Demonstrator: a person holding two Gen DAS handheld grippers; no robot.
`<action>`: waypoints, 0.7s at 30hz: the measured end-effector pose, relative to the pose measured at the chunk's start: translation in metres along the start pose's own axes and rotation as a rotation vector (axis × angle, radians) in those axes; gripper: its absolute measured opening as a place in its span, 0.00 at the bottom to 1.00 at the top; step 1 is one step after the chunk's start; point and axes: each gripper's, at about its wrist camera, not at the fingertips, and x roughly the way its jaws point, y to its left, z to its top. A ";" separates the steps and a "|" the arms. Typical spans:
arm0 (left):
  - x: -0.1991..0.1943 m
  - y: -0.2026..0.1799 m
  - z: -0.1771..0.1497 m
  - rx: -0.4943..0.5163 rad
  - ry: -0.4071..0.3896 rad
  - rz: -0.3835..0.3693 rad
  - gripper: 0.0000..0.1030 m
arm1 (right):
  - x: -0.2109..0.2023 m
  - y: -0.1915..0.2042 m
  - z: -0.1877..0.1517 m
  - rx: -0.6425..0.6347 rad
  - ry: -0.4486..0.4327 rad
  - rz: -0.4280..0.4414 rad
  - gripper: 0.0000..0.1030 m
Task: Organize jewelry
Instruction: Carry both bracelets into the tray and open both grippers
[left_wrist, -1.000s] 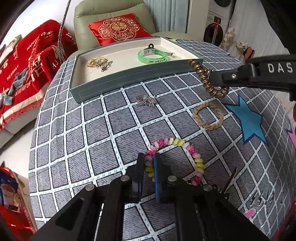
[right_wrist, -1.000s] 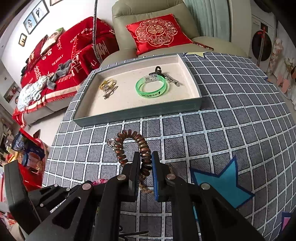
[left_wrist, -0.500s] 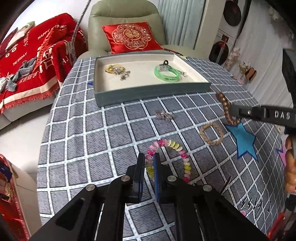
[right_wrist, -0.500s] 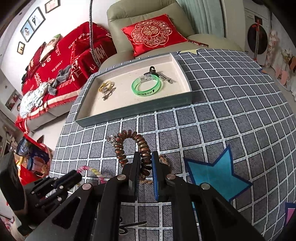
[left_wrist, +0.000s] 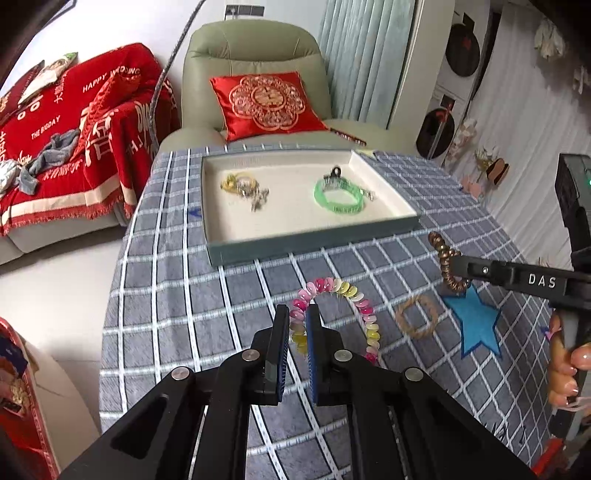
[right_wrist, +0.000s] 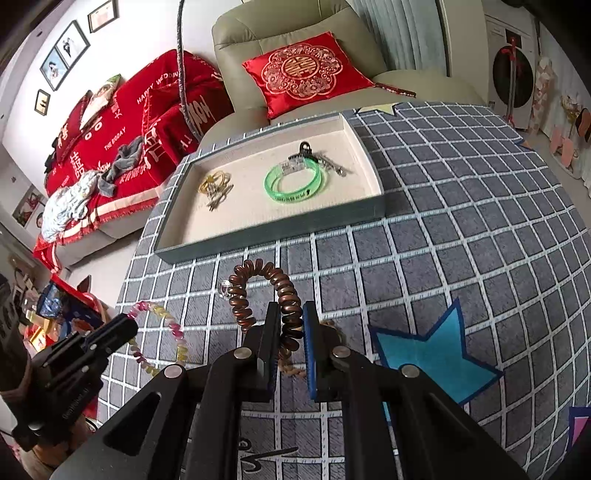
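Observation:
My left gripper (left_wrist: 296, 314) is shut on a pink-and-yellow beaded bracelet (left_wrist: 343, 288) and holds it above the checked tablecloth. My right gripper (right_wrist: 290, 312) is shut on a brown coil bracelet (right_wrist: 255, 280), also lifted; it shows in the left wrist view (left_wrist: 445, 264) too. The jewelry tray (left_wrist: 310, 245) stands at the far side of the table and holds a green bangle (left_wrist: 338, 195), a gold and silver cluster (left_wrist: 243, 188) and a dark clip. A braided tan ring (left_wrist: 417, 321) lies on the cloth. A small clear trinket (right_wrist: 224, 288) lies near the tray.
A blue star patch (left_wrist: 472, 321) marks the cloth at the right. A green armchair with a red cushion (left_wrist: 264, 101) stands behind the table, and a sofa with a red throw (left_wrist: 74, 147) is at the left. The table edge drops off at the left.
Both grippers have risen and pulled back from the cloth, each with its bracelet. The beaded bracelet has left the table. The tray now looks farther off.

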 end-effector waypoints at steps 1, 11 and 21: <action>-0.001 0.001 0.005 0.000 -0.011 0.001 0.23 | -0.001 0.000 0.004 0.003 -0.004 0.001 0.13; 0.004 0.011 0.042 -0.022 -0.072 0.001 0.23 | -0.001 0.006 0.040 -0.001 -0.038 0.000 0.13; 0.032 0.022 0.078 -0.080 -0.076 -0.005 0.23 | 0.023 0.003 0.082 0.020 -0.033 0.008 0.13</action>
